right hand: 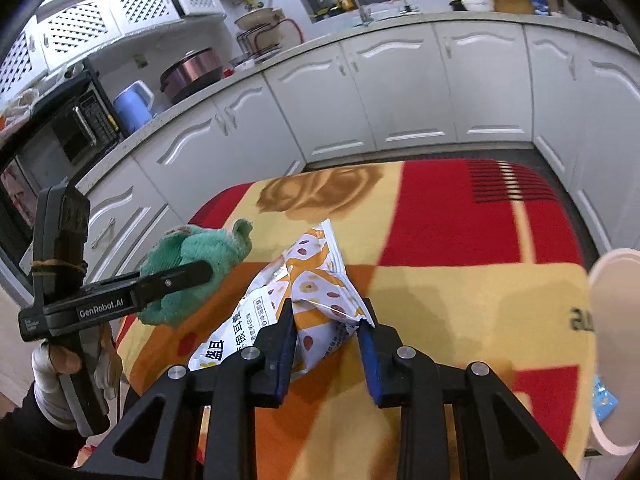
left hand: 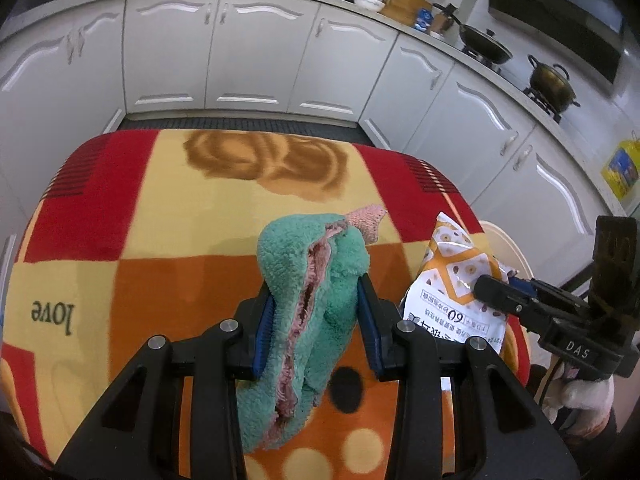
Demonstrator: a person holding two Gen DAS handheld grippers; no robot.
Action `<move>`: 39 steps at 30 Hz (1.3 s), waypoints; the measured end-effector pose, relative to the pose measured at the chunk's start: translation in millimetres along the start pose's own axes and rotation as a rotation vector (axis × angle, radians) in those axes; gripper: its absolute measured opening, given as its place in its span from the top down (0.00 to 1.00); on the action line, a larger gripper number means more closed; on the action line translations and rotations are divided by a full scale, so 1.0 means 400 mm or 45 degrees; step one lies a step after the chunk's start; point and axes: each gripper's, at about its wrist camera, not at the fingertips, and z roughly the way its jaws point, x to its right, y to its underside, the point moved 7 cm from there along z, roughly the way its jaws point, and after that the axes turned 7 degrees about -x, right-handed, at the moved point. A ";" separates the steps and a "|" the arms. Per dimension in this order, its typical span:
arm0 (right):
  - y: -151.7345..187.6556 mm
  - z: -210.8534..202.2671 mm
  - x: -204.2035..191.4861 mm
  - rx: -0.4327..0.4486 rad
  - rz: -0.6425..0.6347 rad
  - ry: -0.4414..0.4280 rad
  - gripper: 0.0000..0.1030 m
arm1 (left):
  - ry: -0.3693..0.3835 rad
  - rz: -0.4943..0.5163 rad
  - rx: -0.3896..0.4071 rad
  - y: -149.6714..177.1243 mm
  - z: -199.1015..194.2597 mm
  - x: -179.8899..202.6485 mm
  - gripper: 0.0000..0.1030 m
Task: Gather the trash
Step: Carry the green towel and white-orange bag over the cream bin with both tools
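A green fleece cloth (left hand: 308, 316) is clamped between the left gripper's (left hand: 314, 292) fingers. A white-and-orange snack packet (right hand: 308, 300) is pinched by the right gripper (right hand: 328, 316), held above the patterned tablecloth (right hand: 460, 248), near a white cup (right hand: 612, 320).

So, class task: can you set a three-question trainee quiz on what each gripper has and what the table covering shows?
1. True or false: the left gripper is shut on the green cloth.
2. What is the right gripper shut on? A) a cup B) the snack packet C) a spoon
3. Fill in: the word printed on the blanket is ____.

Key: 1 true; 2 B; 3 love.
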 end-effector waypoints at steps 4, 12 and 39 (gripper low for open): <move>0.016 -0.040 0.039 0.023 0.024 0.026 0.73 | 0.010 0.035 -0.002 0.003 0.005 0.052 0.66; 0.040 -0.114 0.112 0.072 0.082 0.079 0.73 | 0.028 0.112 -0.010 0.000 0.025 0.163 0.66; 0.154 -0.360 0.492 0.210 0.415 0.334 0.73 | 0.208 0.354 -0.183 -0.022 0.225 0.578 0.66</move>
